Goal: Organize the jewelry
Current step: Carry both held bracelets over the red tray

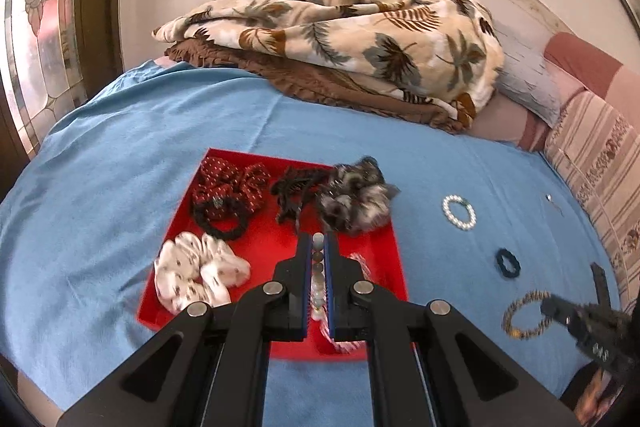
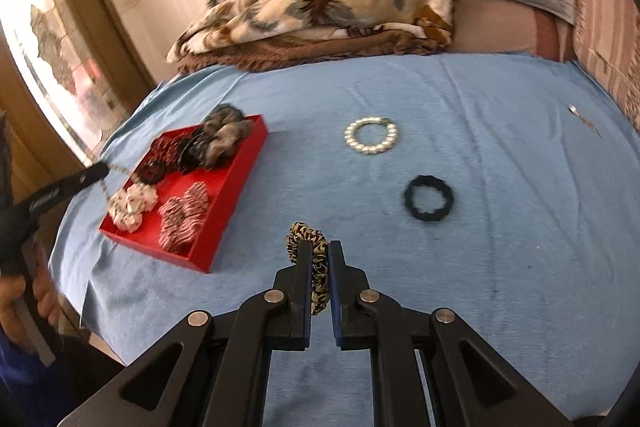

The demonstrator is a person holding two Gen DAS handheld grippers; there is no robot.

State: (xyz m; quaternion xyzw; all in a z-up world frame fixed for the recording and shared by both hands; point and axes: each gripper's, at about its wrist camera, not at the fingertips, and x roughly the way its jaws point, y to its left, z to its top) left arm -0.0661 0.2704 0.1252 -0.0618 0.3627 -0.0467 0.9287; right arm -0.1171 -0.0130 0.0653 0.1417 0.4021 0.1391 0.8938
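Note:
A red tray (image 1: 262, 247) (image 2: 236, 171) on the blue bedsheet holds several scrunchies and hair ties. My left gripper (image 1: 318, 241) is shut on a beaded bracelet (image 1: 317, 279) and holds it over the tray's near right part. My right gripper (image 2: 320, 247) is shut on a leopard-print scrunchie (image 2: 318, 267) just above the sheet, right of the tray; it also shows in the left wrist view (image 1: 524, 315). A pearl bracelet (image 2: 371, 137) (image 1: 459, 213) and a black hair tie (image 2: 428, 205) (image 1: 508, 263) lie loose on the sheet.
A palm-print blanket (image 1: 340, 39) is piled at the bed's far side, with pillows (image 1: 532, 83) to its right. A small silver item (image 2: 584, 121) lies at the far right. A stained-glass window (image 1: 44, 39) is at the left.

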